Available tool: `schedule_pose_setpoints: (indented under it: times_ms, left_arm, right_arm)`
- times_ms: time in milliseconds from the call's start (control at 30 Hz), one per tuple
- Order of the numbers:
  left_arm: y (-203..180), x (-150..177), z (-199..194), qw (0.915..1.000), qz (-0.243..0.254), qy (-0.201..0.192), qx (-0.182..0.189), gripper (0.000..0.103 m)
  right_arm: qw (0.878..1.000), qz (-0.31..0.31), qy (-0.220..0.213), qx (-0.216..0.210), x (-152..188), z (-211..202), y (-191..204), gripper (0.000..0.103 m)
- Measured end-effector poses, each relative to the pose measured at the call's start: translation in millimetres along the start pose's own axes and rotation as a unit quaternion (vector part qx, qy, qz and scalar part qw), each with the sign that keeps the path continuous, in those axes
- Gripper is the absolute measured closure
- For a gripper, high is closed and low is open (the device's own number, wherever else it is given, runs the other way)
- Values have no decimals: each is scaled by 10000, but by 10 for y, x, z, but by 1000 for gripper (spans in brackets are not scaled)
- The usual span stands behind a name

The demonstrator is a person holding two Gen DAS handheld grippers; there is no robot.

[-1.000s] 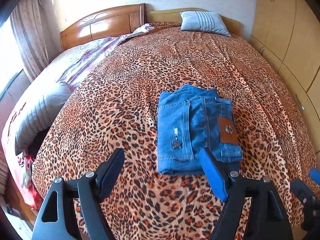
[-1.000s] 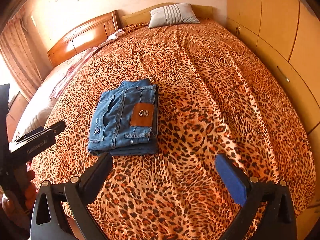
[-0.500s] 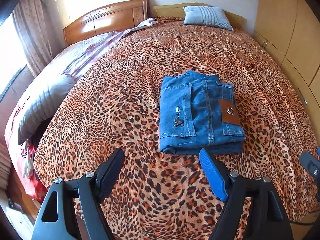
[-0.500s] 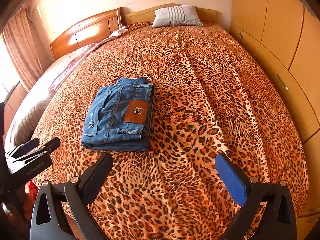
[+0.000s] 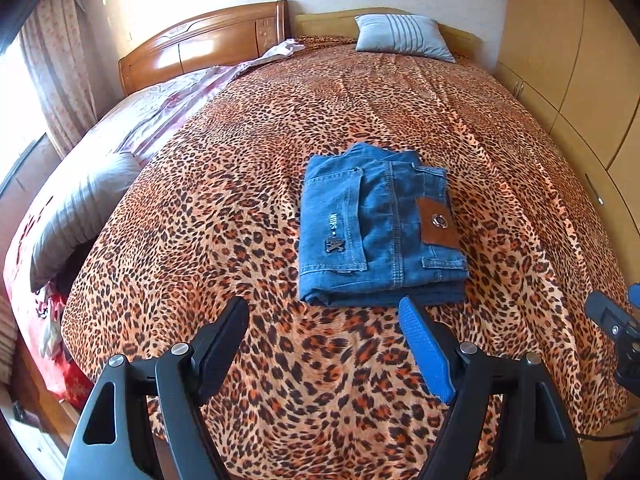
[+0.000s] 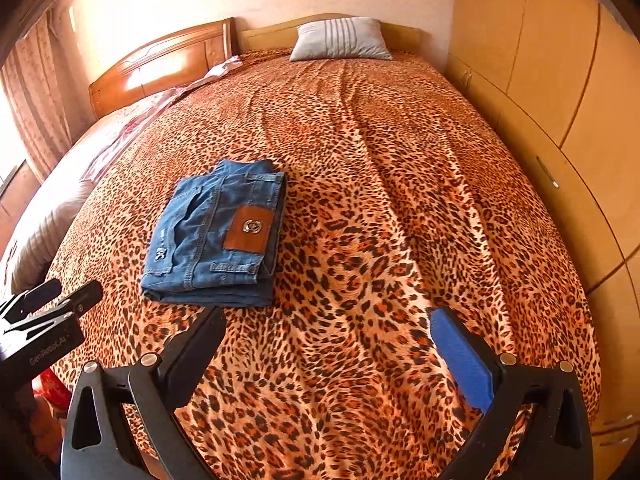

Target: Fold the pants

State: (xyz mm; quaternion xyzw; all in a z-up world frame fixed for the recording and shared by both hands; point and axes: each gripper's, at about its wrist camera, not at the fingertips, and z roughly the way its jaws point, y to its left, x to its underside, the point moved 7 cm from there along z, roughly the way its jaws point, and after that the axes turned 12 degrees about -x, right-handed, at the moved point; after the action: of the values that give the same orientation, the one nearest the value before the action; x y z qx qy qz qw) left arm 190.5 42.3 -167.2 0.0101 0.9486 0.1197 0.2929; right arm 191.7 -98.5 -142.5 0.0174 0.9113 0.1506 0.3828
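Pants [image 5: 380, 224]: one folded pair (one pillow [image 5: 402, 36] beyond) between two open tools.

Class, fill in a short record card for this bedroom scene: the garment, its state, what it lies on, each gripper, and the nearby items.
garment: blue jeans
state: folded into a compact rectangular bundle, brown leather patch facing up
surface: leopard-print bedspread
left gripper: open, nothing between its fingers, short of the jeans' near edge
right gripper: open, empty, over bare bedspread to the right of the jeans
contact: neither gripper touches the jeans
nearby: grey striped pillow at the head of the bed, wooden headboard, wardrobe doors along the right
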Motion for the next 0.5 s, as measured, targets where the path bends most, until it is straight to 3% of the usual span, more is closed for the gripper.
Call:
schedule_pose_setpoints:
  times_ms: [500]
  left_arm:
    - [-51,-1,-22,9993,126,129,315,26]
  right_arm:
    - [9998,80,176,-12,79,43,-37,0]
